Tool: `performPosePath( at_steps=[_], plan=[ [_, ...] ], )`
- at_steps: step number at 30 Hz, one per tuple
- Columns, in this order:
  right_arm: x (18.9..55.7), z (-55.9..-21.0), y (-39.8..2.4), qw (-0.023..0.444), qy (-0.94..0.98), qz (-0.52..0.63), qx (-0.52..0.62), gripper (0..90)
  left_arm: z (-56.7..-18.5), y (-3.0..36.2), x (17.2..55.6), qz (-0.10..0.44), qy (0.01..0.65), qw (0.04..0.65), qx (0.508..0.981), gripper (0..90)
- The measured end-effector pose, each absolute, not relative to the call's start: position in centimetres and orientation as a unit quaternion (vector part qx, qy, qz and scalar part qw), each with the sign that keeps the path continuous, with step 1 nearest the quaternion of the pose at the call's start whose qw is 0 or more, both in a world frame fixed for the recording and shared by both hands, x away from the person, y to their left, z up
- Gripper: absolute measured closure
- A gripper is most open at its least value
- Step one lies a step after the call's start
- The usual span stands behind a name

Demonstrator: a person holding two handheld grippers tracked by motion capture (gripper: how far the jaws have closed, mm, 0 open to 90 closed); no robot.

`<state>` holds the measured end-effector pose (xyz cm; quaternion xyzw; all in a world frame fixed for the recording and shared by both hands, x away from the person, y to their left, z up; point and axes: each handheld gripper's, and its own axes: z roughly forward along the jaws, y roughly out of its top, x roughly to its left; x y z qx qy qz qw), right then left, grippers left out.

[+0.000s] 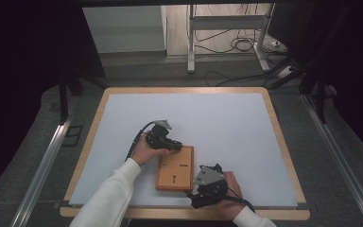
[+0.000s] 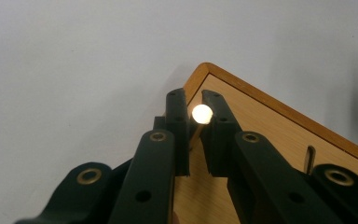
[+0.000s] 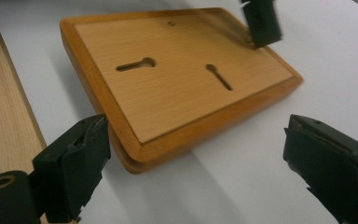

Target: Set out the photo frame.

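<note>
Item: wooden board point(image 1: 175, 168), rectangular, orange-brown with a raised, rounded rim and a paler inset face; it lies flat on the white counter point(image 1: 217, 123), near the counter's near edge and slightly left of centre. Two keyhole-shaped slots point(image 3: 136, 64) are cut into the face, one near the middle and one towards a long side; a tiny hole sits close to the far short edge in the right gripper view. Item: small peg point(image 2: 202, 114), pale and round-ended, glowing white at its tip in the left gripper view; it stands over the board's far corner. Left tongs point(image 1: 176, 145): at the board's far left corner, jaws narrow and clamped on the peg, one pad on each side of it; the hand point(image 1: 144, 150) behind them comes in on a white sleeve point(image 1: 108, 201). Right tongs point(image 1: 199, 195): at the near right of the board, just beside its near right corner, jaws spread wide with nothing between the pads; the board's corner lies ahead of them, apart from both fingertips point(image 3: 81, 158). The grey three-cornered plate point(image 1: 207, 176) rides on top. Counter: white sheet bordered by a light wooden frame point(image 1: 283, 142). Beyond the far edge: grey floor, a metal stand point(image 1: 227, 28) and loose cables point(image 1: 241, 45).
</note>
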<state>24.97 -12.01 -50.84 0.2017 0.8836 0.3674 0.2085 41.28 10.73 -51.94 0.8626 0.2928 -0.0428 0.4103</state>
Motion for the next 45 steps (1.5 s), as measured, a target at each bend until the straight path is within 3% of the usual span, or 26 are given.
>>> performPosePath(
  at_steps=[9, 21, 28, 35, 45],
  plan=[
    [25.0, -51.9, -9.6, 0.227, 0.895, 0.339, 0.18, 6.2, -51.9, 10.9, 41.8, -0.061, 0.3, 0.408, 0.86, 82.4],
    [24.8, -52.4, -7.8, 0.306, 0.889, 0.311, 0.14, 7.6, -51.9, 10.8, 41.8, -0.057, 0.307, 0.408, 0.858, 83.3],
    [24.6, -51.8, -7.8, 0.325, 0.881, 0.316, 0.136, 10.4, -52.1, 10.9, 42.0, -0.06, 0.316, 0.413, 0.852, 83.8],
    [24.6, -51.5, -7.7, 0.344, 0.874, 0.321, 0.122, 20.7, -52.1, 10.9, 41.9, -0.055, 0.319, 0.414, 0.851, 83.9],
    [25.5, -50.5, -8.4, 0.33, 0.873, 0.335, 0.133, 33.4, -52.2, 10.9, 42.1, -0.045, 0.322, 0.419, 0.848, 83.7]
  ],
)
